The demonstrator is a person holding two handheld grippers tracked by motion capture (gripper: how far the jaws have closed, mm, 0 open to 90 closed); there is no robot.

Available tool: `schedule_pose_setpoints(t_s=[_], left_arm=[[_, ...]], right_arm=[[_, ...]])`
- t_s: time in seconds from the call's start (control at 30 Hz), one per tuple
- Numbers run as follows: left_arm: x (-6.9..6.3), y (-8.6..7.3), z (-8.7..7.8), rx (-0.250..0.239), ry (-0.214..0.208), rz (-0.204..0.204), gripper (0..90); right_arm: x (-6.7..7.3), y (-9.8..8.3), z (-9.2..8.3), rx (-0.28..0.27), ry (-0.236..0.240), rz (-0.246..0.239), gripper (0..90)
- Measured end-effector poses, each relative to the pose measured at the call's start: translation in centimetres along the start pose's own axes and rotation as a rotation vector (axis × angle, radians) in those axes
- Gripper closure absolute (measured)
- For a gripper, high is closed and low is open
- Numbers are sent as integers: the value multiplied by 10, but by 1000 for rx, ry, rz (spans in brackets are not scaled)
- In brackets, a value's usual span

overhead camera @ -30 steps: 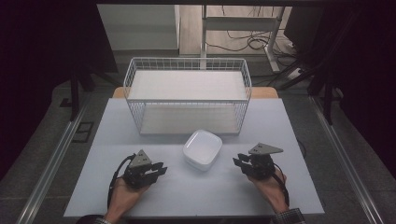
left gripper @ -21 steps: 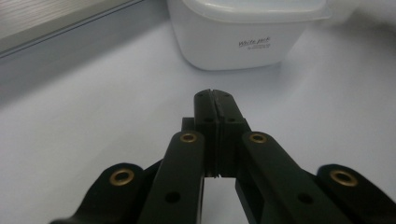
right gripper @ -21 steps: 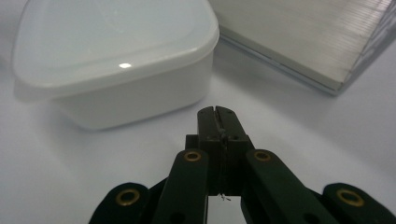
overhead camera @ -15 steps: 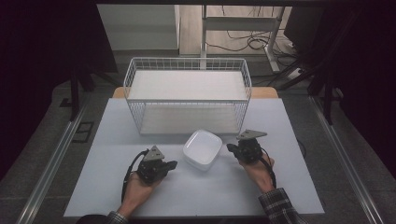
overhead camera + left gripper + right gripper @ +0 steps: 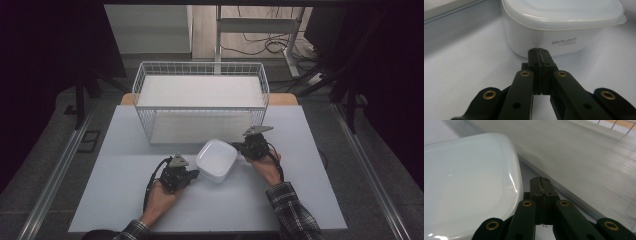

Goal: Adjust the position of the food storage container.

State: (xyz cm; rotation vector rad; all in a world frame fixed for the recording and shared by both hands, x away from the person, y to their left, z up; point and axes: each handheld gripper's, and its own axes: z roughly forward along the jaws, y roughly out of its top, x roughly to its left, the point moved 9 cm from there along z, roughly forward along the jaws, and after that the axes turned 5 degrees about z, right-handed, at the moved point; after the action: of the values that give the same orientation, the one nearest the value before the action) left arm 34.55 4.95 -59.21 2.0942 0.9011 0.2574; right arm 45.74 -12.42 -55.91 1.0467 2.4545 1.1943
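Closed tools [image 5: 196, 173] flanking white container [image 5: 216, 160]

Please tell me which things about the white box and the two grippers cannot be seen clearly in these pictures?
- Contents of the white box: hidden by its closed lid in the high view and by its cloudy wall in the left gripper view.
- Small print under "White pack": too small, left gripper view.
- Whether the shut right gripper touches the box: the rim hides the contact.
- Wire basket: blurred and cut by the edge, right gripper view.
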Motion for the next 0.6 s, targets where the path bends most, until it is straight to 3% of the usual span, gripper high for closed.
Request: schedule_pose_setpoints(t_s=[0.17,0.27,0.4,0.6], left_arm=[[5,-2,-2,8,10,-28,899],[5,-3,-4,9,12,-31,899],[4,-7,-9,15,0,-40,899],[0,-11,-15,28,-8,-34,898]], right_arm=[[11,-13,-6,36,50,34,895],[18,-18,-8,53,54,24,895],[35,-25,-20,72,51,37,894],[47,-35,-30,86,55,67,894]])
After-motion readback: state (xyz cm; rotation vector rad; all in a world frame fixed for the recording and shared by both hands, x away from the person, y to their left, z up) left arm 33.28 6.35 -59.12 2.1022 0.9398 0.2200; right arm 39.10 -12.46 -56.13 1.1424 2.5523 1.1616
